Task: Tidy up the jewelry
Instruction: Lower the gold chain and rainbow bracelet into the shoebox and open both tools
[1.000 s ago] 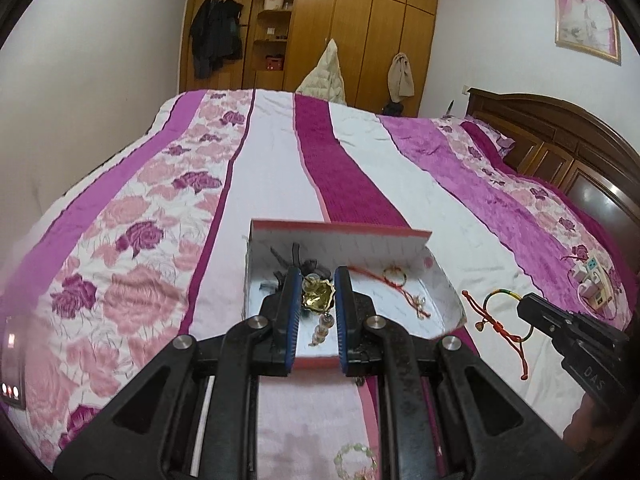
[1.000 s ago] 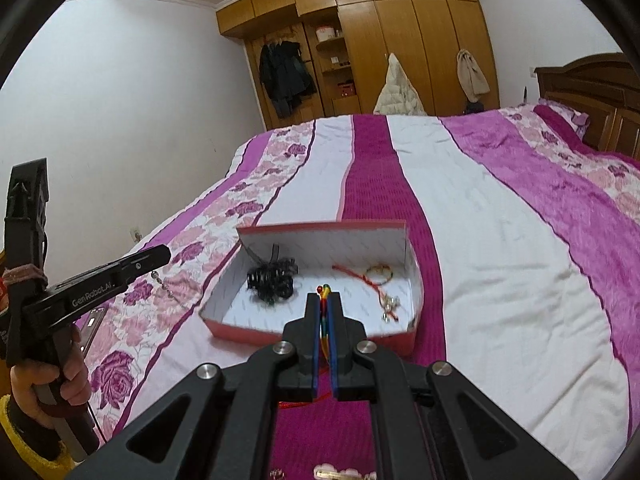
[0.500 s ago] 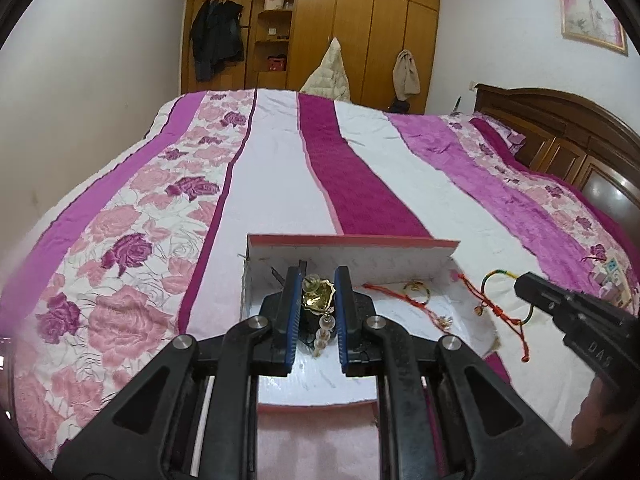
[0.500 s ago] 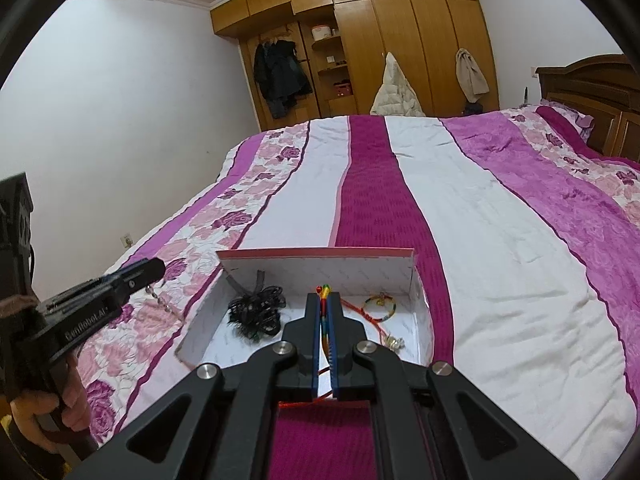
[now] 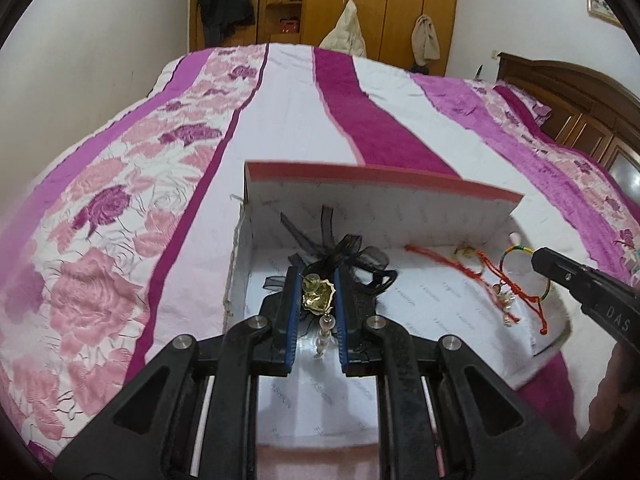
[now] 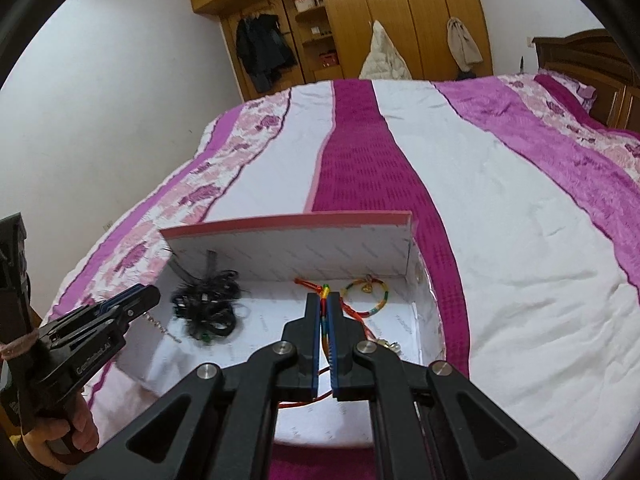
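Observation:
A shallow white box with a red rim (image 5: 380,204) (image 6: 288,256) lies on the bed. My left gripper (image 5: 318,280) is shut on a gold earring with pearl drops (image 5: 319,300), held over the box's left half above a black lace hair tie (image 5: 348,252) (image 6: 208,308). My right gripper (image 6: 325,300) is shut on a multicoloured cord bracelet (image 6: 368,296) (image 5: 524,272), held over the box's right half. A red cord bracelet with a gold charm (image 5: 460,264) lies in the box.
The bed has a pink, magenta and white striped floral cover (image 6: 500,184). A wooden wardrobe (image 6: 360,20) stands at the far end and a wooden headboard (image 5: 580,96) at the right. A wall (image 5: 100,40) is at the left.
Both grippers have moved forward and now hang over the inside of the box, each still holding its piece. The box looms larger in both views.

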Demonstrator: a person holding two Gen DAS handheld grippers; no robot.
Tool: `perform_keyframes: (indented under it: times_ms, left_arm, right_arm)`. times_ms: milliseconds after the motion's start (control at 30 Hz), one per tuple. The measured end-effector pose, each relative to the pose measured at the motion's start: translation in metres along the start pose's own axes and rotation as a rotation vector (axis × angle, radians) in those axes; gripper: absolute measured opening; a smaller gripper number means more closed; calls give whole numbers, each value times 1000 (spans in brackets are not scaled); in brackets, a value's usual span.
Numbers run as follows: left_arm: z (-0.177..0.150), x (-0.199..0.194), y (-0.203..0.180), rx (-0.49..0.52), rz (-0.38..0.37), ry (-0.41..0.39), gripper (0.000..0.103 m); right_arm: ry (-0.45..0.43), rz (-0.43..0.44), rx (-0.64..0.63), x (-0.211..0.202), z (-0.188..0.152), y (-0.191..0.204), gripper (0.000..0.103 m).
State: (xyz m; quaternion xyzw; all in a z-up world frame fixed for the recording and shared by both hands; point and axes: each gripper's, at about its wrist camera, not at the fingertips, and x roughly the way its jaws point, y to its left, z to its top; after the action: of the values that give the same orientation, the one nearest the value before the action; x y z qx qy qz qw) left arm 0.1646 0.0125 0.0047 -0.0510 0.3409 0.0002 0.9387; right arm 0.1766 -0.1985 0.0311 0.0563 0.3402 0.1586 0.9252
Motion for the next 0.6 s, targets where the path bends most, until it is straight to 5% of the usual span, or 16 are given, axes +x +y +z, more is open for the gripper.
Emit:
perform_keyframes:
  times_ms: [467,600]
  left_arm:
    - [-7,23,-1,7,29,61,12]
    - [-7,16,-1,-6,33,58,33]
  right_arm:
    - [81,-80,33,37,-7,-27,5]
    - [83,-84,47,33,-7,-30,19]
